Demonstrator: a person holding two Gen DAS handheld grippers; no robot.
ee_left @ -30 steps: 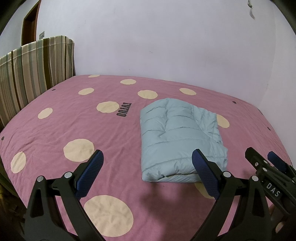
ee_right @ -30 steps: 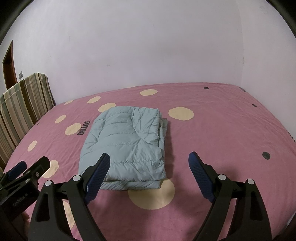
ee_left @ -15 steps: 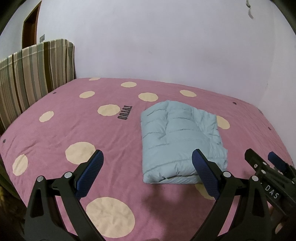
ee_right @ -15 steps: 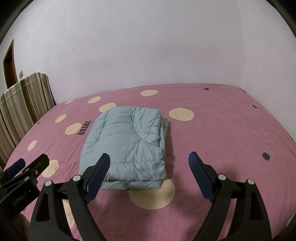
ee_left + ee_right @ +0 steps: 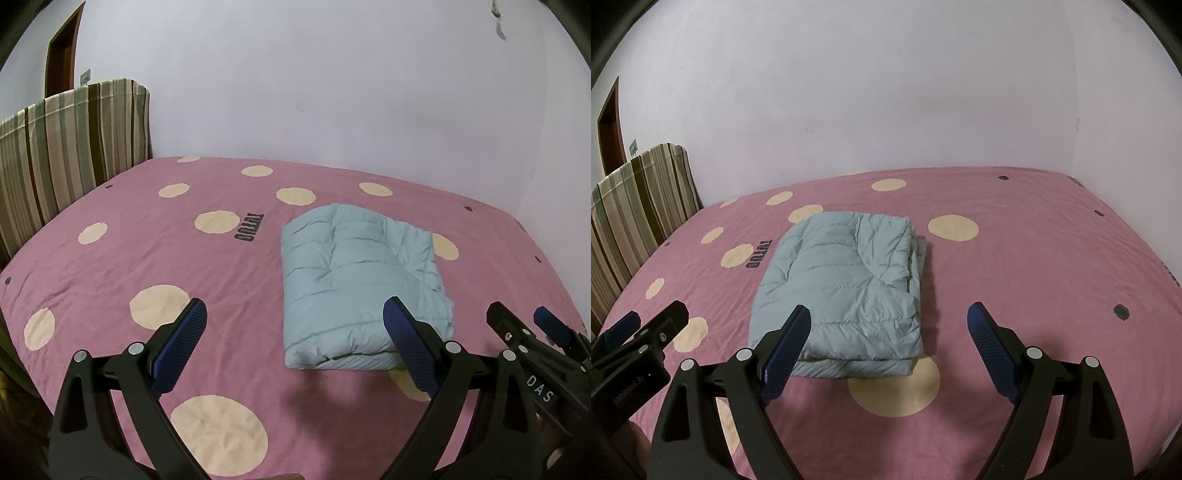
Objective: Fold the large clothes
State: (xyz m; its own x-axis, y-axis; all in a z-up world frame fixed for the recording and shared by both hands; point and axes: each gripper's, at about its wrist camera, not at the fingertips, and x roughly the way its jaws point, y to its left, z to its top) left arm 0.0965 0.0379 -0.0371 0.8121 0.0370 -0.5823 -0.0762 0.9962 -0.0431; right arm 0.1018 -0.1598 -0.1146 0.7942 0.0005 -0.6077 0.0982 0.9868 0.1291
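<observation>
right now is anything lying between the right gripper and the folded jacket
Nothing. In the right wrist view only bare pink bedsheet and one cream dot separate the open right gripper from the folded jacket, which lies untouched.

Pink bed [image 5: 229, 280] with cream polka dots; folded pale-blue puffer jacket [image 5: 354, 291] lying on it

The pink dotted bedsheet [image 5: 155, 258] lies bare and flat on every side of the folded light-blue puffer jacket [image 5: 354, 280], the only raised thing on the bed, so there is open passage to its left, to its right [image 5: 1052, 266] and in front of it. A striped headboard cushion [image 5: 66, 147] walls off the left edge, and the pale wall [image 5: 886, 92] closes the far side. The left gripper [image 5: 293, 332] and right gripper [image 5: 888, 339] hang side by side, close together, each with jaws spread and nothing between them.
</observation>
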